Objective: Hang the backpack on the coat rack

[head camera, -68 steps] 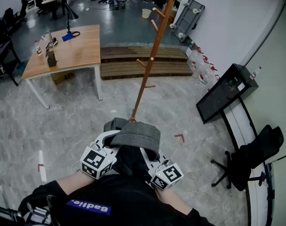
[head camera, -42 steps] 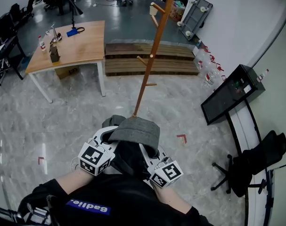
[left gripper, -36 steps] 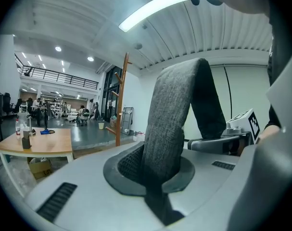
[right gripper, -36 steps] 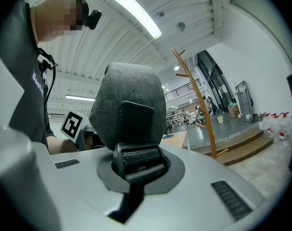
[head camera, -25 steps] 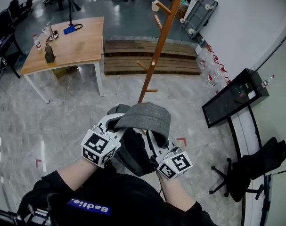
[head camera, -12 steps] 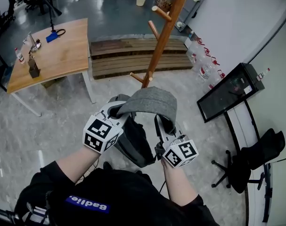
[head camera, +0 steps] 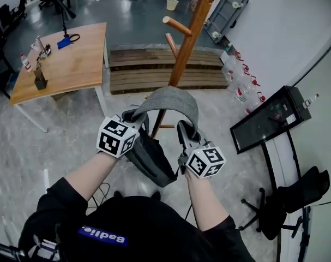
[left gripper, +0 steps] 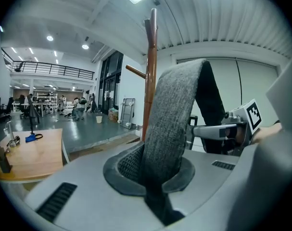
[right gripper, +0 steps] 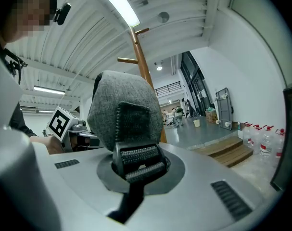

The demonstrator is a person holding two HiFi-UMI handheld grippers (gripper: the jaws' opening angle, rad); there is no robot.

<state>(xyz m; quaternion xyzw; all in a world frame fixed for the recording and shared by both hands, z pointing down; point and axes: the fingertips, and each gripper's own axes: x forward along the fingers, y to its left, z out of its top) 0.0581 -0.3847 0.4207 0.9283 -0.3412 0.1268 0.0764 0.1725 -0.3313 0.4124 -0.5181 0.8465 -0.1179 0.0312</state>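
A grey padded backpack strap [head camera: 170,100] arches between my two grippers, and the dark backpack body [head camera: 151,160] hangs below them. My left gripper [head camera: 133,116] is shut on the strap's left end [left gripper: 172,124]. The right gripper [head camera: 186,132] is shut on the other end by its black buckle [right gripper: 138,160]. The wooden coat rack [head camera: 190,37] stands just beyond the strap, with a peg [head camera: 176,25] sticking out left above it. Its pole [left gripper: 149,71] rises behind the strap in the left gripper view, and the rack [right gripper: 141,57] also shows in the right gripper view.
A wooden table [head camera: 61,64] with bottles stands at the left. Wooden steps [head camera: 149,72] lie behind the rack. At the right are water bottles [head camera: 239,86], a black screen on a stand [head camera: 266,113] and an office chair [head camera: 290,195]. A trolley [head camera: 222,15] leans on the far wall.
Both grippers have carried the strap forward towards the coat rack; the pole and its pegs now stand close behind the strap's arch. Neither grip has changed.
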